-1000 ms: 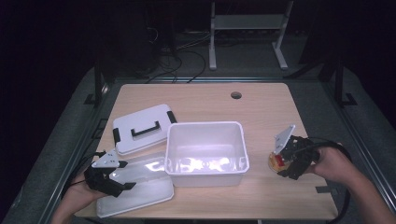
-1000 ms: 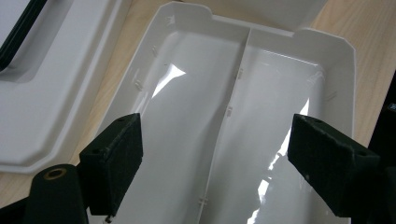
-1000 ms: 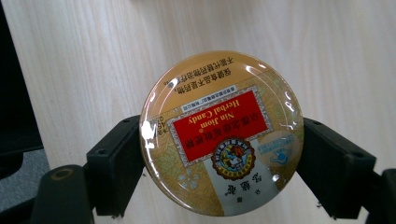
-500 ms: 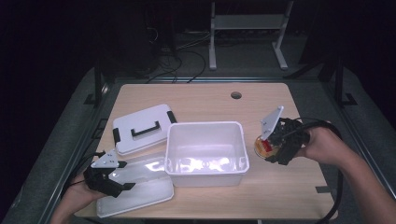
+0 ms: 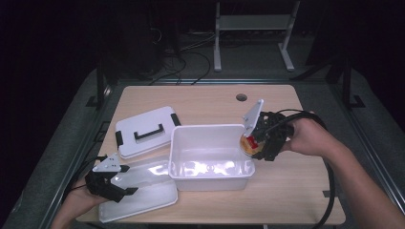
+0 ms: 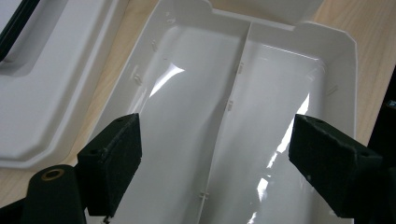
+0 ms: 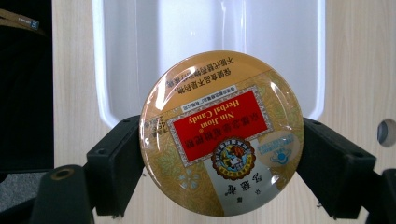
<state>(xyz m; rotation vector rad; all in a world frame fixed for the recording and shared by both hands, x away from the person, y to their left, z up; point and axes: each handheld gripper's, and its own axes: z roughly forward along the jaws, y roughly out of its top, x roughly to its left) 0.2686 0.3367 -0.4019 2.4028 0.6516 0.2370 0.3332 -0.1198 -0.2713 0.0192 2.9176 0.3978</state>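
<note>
A round gold candy tin (image 7: 222, 133) with a red label sits clamped edge to edge in my right gripper (image 7: 220, 156). In the high view that gripper (image 5: 254, 144) holds the tin (image 5: 248, 144) in the air at the right rim of the deep white bin (image 5: 205, 128). The right gripper view looks past the tin into the bin (image 7: 112, 70). My left gripper (image 5: 113, 180) rests at the front left over a shallow white divided tray (image 5: 153, 191). Its jaws stand wide, with nothing between them but the tray (image 6: 233, 107) below.
A white lid (image 5: 143, 125) with a black handle and black clips lies behind the tray; its edge (image 6: 42, 84) also shows in the left gripper view. A round cable hole (image 5: 241, 97) sits near the table's far edge. A cable trails off the table's right side.
My right gripper has risen and carried the tin leftward from the table's right side to the bin's right rim. The left gripper has stayed put.
</note>
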